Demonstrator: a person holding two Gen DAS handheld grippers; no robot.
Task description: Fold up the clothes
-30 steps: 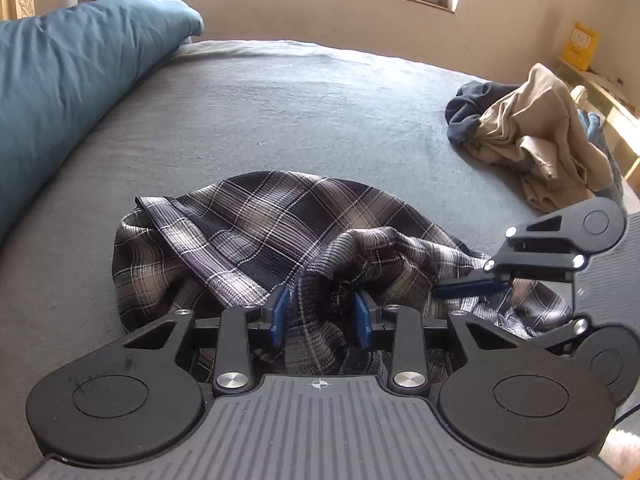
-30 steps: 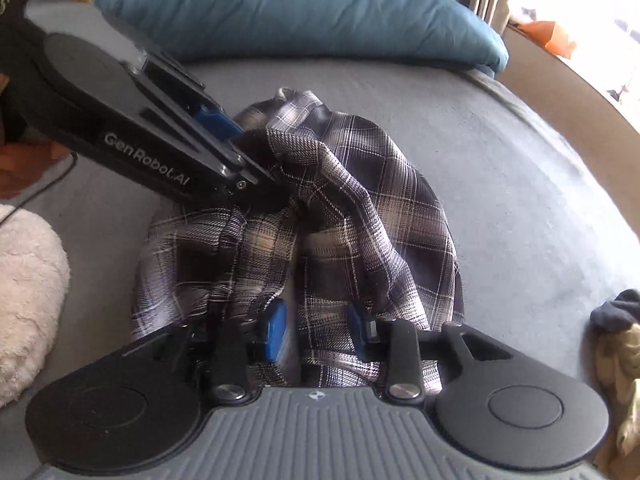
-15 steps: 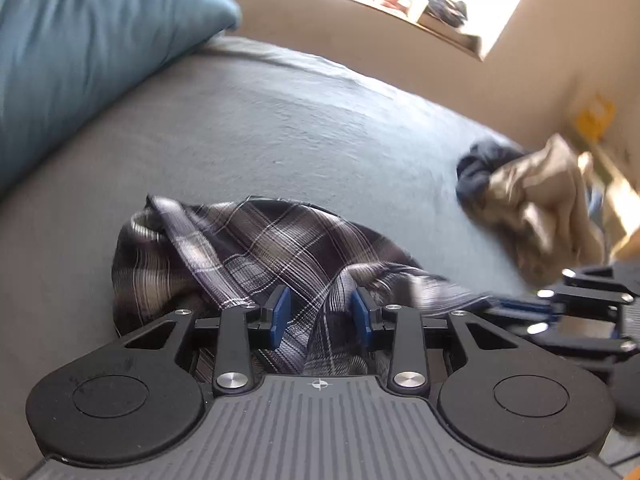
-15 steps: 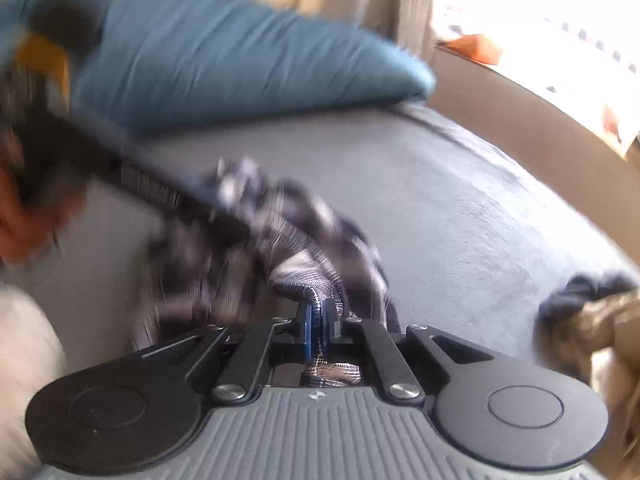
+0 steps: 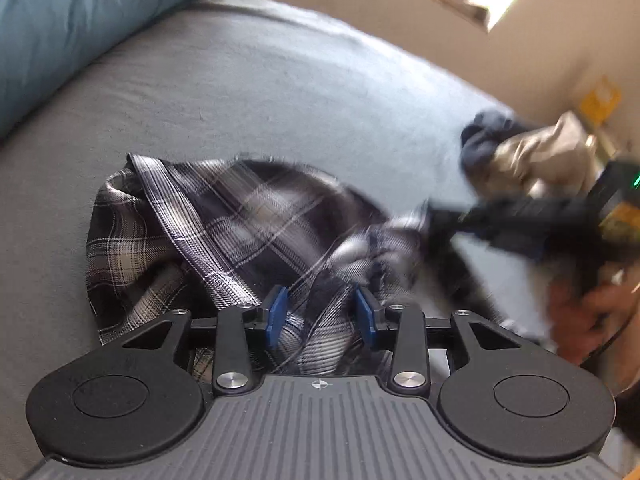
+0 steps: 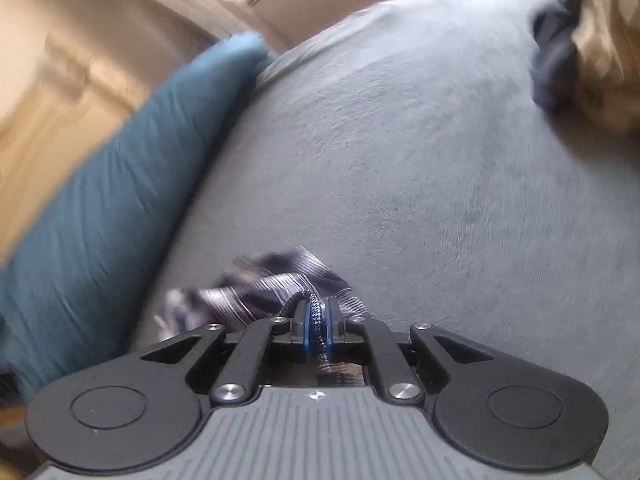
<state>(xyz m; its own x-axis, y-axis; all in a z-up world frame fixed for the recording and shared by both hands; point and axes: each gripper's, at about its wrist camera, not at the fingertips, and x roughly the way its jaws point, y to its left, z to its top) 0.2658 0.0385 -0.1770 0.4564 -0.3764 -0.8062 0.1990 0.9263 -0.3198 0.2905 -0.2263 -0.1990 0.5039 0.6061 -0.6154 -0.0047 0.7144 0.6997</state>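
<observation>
A dark plaid shirt (image 5: 240,216) lies crumpled on the grey bed (image 5: 280,92). A thick bunch of its cloth fills the gap between the blue pads of my left gripper (image 5: 321,316), whose jaws are opening a little. The right gripper (image 5: 440,216), blurred, pulls another part of the shirt out to the right, with a person's hand (image 5: 580,320) behind it. In the right wrist view my right gripper (image 6: 317,320) pinches a thin edge of the plaid shirt (image 6: 272,284) between its pads, and its jaws are opening slightly. The rest of the shirt trails off to the left, below the frame.
A teal pillow (image 5: 80,20) lies along the bed's left side and shows again as the teal pillow (image 6: 112,184) in the right wrist view. A heap of tan and navy clothes (image 5: 540,156) sits at the far right of the bed. A sunlit window ledge runs behind.
The right gripper closed on a fold of the shirt, rolled, and swept away to the right, stretching the cloth out. The left gripper rolled a little and kept its bunch of cloth.
</observation>
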